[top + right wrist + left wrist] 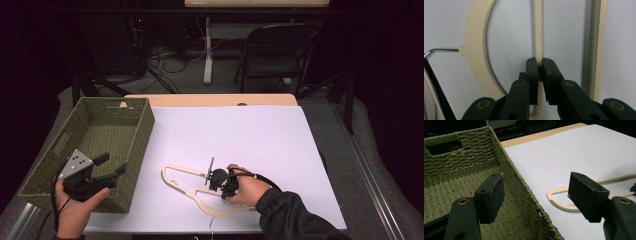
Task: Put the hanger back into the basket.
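Hanger [197, 192] of pale cream plastic lies flat on the white sheet [240, 145] covering the table [210, 99] in the high view, just beside the near right corner of the green woven basket [92, 150]. The right gripper [218, 179], held in the person's right hand [248, 187], sits on the middle of the hanger by its metal hook [210, 171]. The left gripper [111, 166], in the left hand [75, 210], hovers over the basket's near wall with its fingers spread apart and nothing between them.

From the left gripper view, the two black fingers [491, 196] stand wide open, one over the basket's woven floor [454, 192], the other past the basket's rim over the sheet [564, 152]. One end of the hanger [559, 200], with a ribbed edge, lies on the sheet just right of the basket.

Seen from the right gripper view, the fingers [532, 72] are pinched tight on the hanger's thin straight bar [538, 30], pads pressing it from both sides. The curved shoulder [475, 37] runs to the left of that bar, with the hook [441, 50] sticking out from it, and a ribbed bar [596, 45] runs to the right.
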Demonstrator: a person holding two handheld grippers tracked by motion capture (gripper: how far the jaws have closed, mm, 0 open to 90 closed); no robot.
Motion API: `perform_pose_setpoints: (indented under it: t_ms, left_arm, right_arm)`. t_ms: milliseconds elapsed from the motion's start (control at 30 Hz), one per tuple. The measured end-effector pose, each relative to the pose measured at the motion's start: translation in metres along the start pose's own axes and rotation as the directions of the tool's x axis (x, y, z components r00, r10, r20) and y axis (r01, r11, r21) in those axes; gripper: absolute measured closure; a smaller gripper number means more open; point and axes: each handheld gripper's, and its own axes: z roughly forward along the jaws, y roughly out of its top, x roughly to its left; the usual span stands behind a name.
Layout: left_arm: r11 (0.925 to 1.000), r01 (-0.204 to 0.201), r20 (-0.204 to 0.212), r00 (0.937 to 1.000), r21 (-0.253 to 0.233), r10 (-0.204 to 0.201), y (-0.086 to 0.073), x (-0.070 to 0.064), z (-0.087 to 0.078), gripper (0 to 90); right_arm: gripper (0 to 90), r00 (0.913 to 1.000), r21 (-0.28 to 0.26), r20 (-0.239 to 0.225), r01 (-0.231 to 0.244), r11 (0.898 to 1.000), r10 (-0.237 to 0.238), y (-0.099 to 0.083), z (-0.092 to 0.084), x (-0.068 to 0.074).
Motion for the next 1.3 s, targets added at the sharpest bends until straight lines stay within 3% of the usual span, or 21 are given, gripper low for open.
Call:
perform_pose_setpoints:
  t_ms: [600,967,1000,1200,1300]
  left_arm:
    - [0.9999,-0.013,0.006,0.9999,0.000,0.013,0.001,-0.004,0.001,29.3]
    - [0.9985,-0.055,0.039,0.9977,0.002,0.055,0.004,-0.019,0.005,30.0]
    - [0.9982,-0.060,0.044,0.9972,-0.002,0.060,0.005,-0.021,0.005,30.1]
    - [0.9924,-0.123,0.079,0.9893,0.001,0.123,0.005,-0.039,0.012,30.1]
    - [0.9857,-0.168,0.109,0.9801,0.011,0.166,0.004,-0.050,0.018,30.1]
  right_arm:
    - [84.8,0.9999,-0.004,0.004,0.015,1.000,-0.015,0.000,0.000,0.000]
    - [85.4,0.9994,-0.029,-0.033,0.012,0.999,-0.013,-0.003,-0.008,-0.003]
    - [85.4,0.9995,-0.012,-0.028,0.012,1.000,-0.012,-0.003,-0.011,-0.003]
    - [85.4,0.9998,-0.055,-0.022,-0.002,0.998,0.000,-0.006,-0.022,-0.008]
    - [85.5,0.9997,-0.063,-0.022,0.000,0.998,-0.001,-0.007,-0.028,-0.010]
